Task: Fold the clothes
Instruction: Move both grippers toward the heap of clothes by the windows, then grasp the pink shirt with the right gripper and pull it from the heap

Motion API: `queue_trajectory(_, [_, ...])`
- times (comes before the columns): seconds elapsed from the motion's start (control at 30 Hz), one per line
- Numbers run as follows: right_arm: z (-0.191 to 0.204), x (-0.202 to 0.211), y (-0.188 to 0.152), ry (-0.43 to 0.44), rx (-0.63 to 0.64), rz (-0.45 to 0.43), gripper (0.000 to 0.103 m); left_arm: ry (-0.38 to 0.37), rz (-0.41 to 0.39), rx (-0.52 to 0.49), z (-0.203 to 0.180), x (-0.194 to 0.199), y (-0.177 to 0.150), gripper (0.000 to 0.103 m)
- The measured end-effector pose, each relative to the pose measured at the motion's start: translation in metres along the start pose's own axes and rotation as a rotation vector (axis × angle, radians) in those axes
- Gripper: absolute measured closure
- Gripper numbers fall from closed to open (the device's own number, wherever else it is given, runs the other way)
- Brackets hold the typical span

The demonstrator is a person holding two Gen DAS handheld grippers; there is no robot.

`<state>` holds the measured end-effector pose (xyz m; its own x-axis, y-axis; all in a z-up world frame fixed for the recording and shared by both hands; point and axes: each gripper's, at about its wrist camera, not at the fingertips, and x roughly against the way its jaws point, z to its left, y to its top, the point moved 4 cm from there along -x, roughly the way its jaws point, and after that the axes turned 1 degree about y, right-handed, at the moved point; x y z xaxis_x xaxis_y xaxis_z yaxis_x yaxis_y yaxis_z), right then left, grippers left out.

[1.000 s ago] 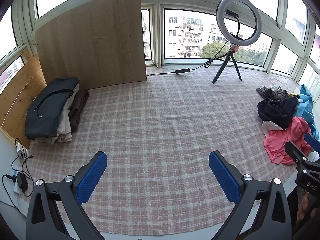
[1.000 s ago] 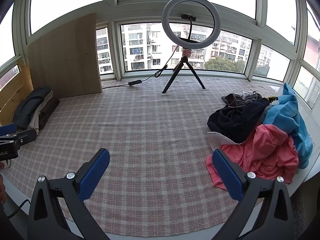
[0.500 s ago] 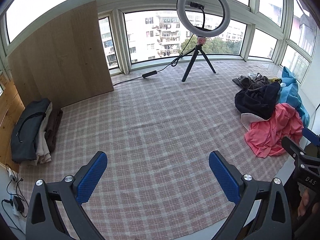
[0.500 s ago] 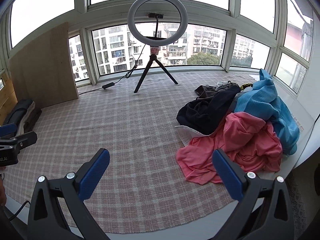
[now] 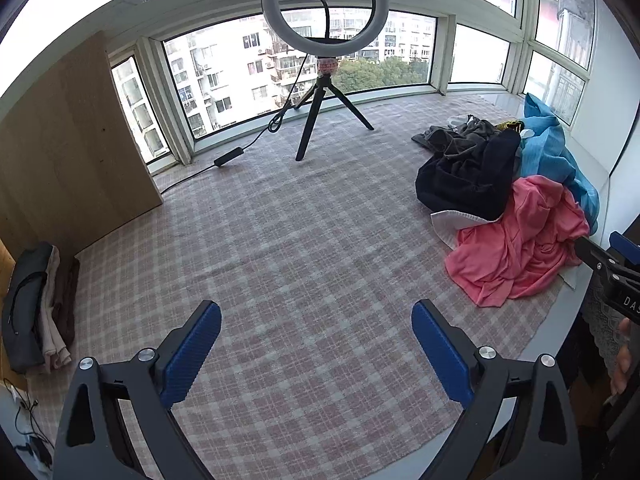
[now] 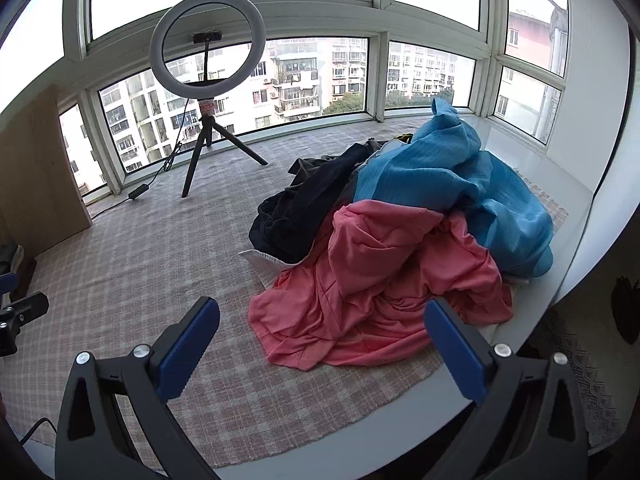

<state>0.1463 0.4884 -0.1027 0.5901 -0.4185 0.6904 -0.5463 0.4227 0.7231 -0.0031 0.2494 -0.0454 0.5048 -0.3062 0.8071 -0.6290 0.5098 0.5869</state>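
Jaws spread, both grippers | pink garment [image 6: 372, 280] ahead | ring light [image 6: 208, 40] behind

From where I sit, a curved bay of tall windows [image 5: 304, 80] wraps the far side, pale frames all round, daylight pouring in flat and bright. Beyond the glass I see white apartment blocks [image 6: 296, 88] and some green treetops. A pink and grey checked cloth [image 5: 280, 248] covers the whole platform ahead. Straight ahead near the windows stands a ring light [image 5: 324, 4] on a black tripod [image 5: 320, 116], its cable [image 5: 256, 140] trailing to the left. A light wooden board [image 5: 68, 148] leans upright far to the left, and a plain white wall [image 6: 596, 120] closes the right side
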Motion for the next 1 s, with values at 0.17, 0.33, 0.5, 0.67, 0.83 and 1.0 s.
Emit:
queue_trajectory(0.17, [-0.034,-0.009,0.002,-0.043,-0.012,0.002,0.000,-0.040,0.031,-0.003,-0.022,-0.012,0.006,0.006])
queue_trajectory(0.33, [-0.069,-0.028,0.003,-0.069,-0.001,-0.009,0.000,-0.054,0.050,-0.007,-0.038,-0.021,0.012,0.006])
queue_trajectory(0.5, [-0.108,-0.050,0.008,-0.012,0.009,-0.039,0.000,-0.038,0.058,0.011,-0.035,-0.023,0.013,0.006])
queue_trajectory(0.67, [-0.143,-0.081,0.013,0.042,0.032,-0.019,0.000,-0.002,0.079,0.071,-0.014,-0.025,0.008,0.006])
queue_trajectory(0.83, [-0.145,-0.123,0.013,0.043,0.109,0.056,0.000,0.024,0.121,0.133,0.008,-0.030,-0.007,0.006])
queue_trajectory(1.0, [-0.128,-0.151,0.006,-0.003,0.249,0.121,0.047,0.044,0.156,0.158,0.021,-0.032,-0.022,0.006])
